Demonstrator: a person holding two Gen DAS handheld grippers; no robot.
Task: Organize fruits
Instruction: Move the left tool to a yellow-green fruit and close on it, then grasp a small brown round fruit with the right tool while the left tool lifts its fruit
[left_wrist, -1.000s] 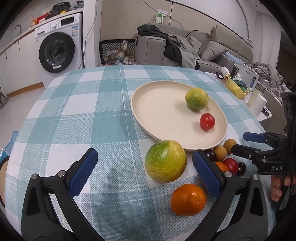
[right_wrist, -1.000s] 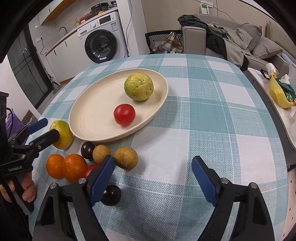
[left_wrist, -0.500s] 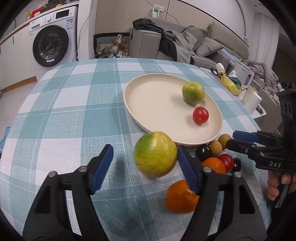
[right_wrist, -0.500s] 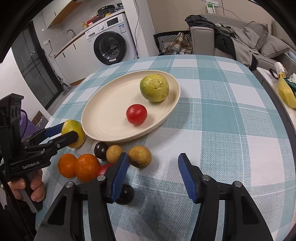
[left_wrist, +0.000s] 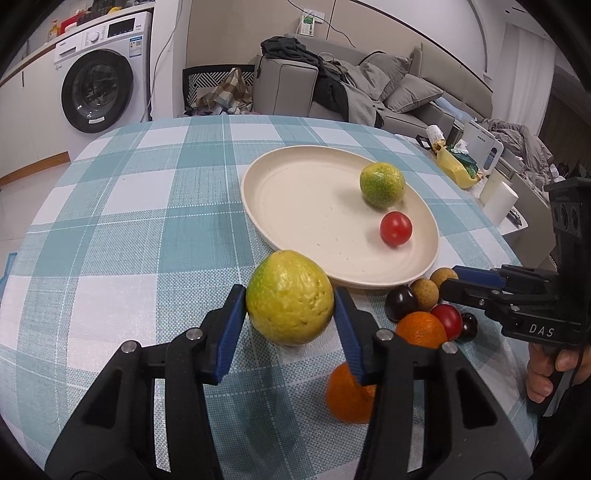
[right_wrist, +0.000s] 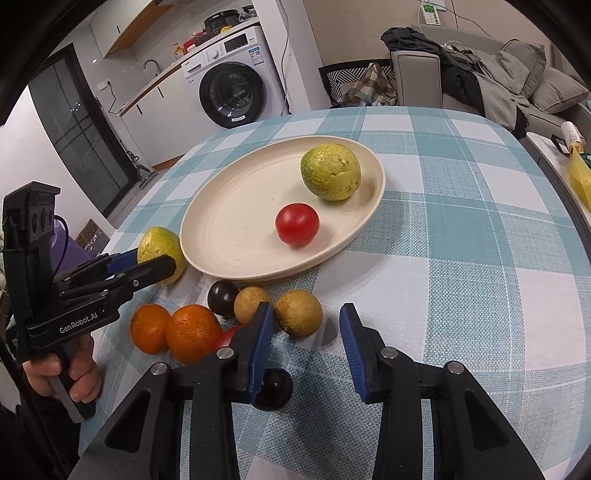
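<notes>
My left gripper is shut on a large yellow-green citrus and holds it above the cloth, just short of the cream plate; it also shows in the right wrist view. The plate holds a green citrus and a red tomato. My right gripper is open and empty, its fingers either side of a brown round fruit. Beside it lie another brown fruit, a dark plum, two oranges and a dark ball.
The round table has a teal checked cloth. A side table with a yellow bag and a white cup stands to the right. A washing machine and a sofa stand beyond.
My left gripper closed on the large yellow-green citrus and lifted it off the cloth. My right gripper narrowed its opening and moved forward toward the brown fruit.
</notes>
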